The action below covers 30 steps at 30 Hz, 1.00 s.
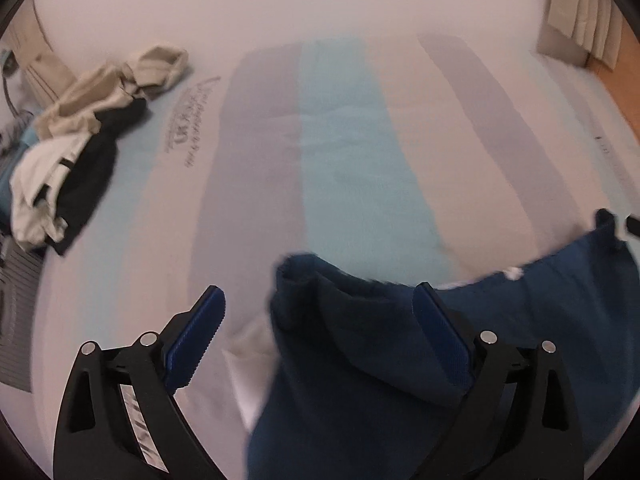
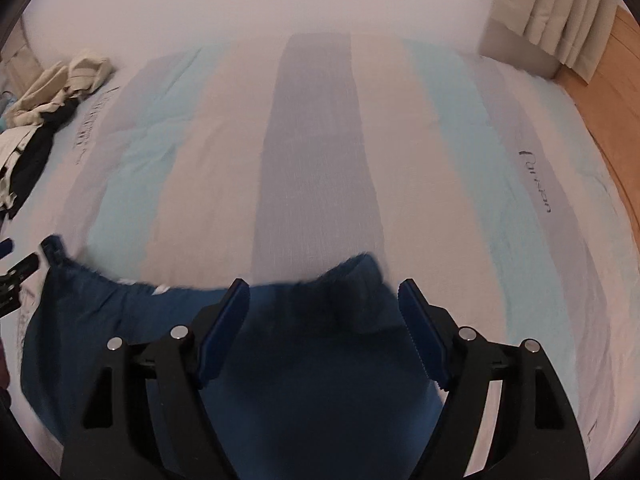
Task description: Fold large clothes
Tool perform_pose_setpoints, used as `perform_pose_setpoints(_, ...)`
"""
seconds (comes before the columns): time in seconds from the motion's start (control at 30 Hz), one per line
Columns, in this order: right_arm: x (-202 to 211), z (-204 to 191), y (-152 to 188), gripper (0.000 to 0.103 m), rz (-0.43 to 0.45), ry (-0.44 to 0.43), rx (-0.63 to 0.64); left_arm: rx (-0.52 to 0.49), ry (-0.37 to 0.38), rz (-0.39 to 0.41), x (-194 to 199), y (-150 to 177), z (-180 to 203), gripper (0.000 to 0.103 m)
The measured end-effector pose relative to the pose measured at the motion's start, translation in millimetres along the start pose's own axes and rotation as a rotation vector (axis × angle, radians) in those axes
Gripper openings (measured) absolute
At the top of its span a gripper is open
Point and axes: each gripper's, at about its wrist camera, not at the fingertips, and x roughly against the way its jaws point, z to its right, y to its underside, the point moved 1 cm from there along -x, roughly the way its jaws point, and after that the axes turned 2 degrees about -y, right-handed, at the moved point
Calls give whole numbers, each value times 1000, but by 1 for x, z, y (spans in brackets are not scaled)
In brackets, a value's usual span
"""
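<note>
Fingers of the left gripper (image 1: pixel 320 300) and right gripper (image 2: pixel 322 294) stand spread, pinching nothing. A blue garment (image 2: pixel 320 380) lies on the striped bed cover (image 2: pixel 312 140) near its front edge.

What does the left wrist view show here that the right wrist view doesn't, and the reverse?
Only the left wrist view: grey slatted furniture at the far left edge, and the left gripper up close, open.

Only the right wrist view: a second dark printed word on the right of the bedspread, a wide band of wooden floor, and the right gripper up close, open.

Both: the striped bedspread, the blue garment lying below the open jaws, the pile of beige, white and black clothes, and the pale curtains.
</note>
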Motion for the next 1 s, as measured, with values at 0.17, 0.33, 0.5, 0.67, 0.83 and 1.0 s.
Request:
perform_pose_setpoints(0.17, 19, -21, 37, 72, -45, -11, 69, 68, 166, -73, 23, 36, 30, 93)
perform_pose_setpoints(0.33, 41, -30, 89, 72, -96, -54, 92, -4, 269, -82, 50, 84, 75, 93)
perform_pose_setpoints(0.5, 44, -39, 137, 72, -144, -49, 133, 29, 337, -160, 36, 129, 81, 93)
perform_pose_setpoints(0.67, 24, -27, 159, 72, -177, -15, 116, 21, 226, -147, 25, 151, 75, 93)
perform_pose_setpoints(0.83, 8, -16, 166, 74, -193, -3, 106, 56, 154, -150, 5, 161, 45, 93)
perform_pose_setpoints(1.0, 7, -15, 165, 75, -183, 11, 110, -7, 111, -144, 5, 165, 56, 92)
